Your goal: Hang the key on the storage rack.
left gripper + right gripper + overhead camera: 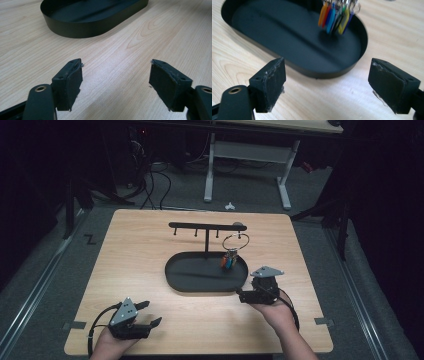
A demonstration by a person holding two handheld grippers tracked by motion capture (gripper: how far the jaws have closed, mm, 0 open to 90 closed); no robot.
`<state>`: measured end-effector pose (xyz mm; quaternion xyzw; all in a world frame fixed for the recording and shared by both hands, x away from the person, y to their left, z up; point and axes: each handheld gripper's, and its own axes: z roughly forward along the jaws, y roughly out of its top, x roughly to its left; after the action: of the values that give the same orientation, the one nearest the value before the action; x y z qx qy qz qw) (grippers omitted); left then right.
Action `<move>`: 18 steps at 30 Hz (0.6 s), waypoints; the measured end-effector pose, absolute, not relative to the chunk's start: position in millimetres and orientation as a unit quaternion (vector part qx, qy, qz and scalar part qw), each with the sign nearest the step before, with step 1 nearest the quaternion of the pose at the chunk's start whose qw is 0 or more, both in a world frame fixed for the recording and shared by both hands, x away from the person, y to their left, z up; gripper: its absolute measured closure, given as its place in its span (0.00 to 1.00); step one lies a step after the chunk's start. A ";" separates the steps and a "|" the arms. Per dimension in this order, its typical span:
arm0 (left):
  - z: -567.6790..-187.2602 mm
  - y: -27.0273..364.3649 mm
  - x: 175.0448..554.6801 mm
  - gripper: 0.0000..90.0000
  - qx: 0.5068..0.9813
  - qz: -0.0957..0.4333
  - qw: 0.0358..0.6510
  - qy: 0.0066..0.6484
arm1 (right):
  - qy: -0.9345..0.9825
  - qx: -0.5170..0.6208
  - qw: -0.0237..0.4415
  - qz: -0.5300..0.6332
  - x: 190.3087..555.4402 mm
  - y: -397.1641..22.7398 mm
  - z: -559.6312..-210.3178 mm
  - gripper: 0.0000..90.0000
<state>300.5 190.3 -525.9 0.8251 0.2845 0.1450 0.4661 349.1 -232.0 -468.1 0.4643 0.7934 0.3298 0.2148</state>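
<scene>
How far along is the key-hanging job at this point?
Done: the key ring with coloured tags hangs from the rack's right-hand hook, over the black tray. In hand: nothing; the right tongs and left tongs are open and empty. Left: apparently only pulling back.

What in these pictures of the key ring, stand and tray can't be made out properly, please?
- Key ring, high view: too small to tell which hook holds it.
- Coloured tags, right gripper view: blurred, tops cut off by the upper edge.
- Tray, left gripper view: far end cut off by the top edge.
- Stand, high view: its hooks too small to detail.
</scene>
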 end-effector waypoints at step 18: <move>-522.0 191.3 300.6 0.21 0.813 0.146 0.483 0.291 | 0.736 0.461 0.301 0.395 291.5 -238.9 -512.5 0.22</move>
<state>300.6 191.3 -522.0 0.8130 0.2913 0.1458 0.4826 291.5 -238.9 -512.5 0.4613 0.7355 0.3946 0.3008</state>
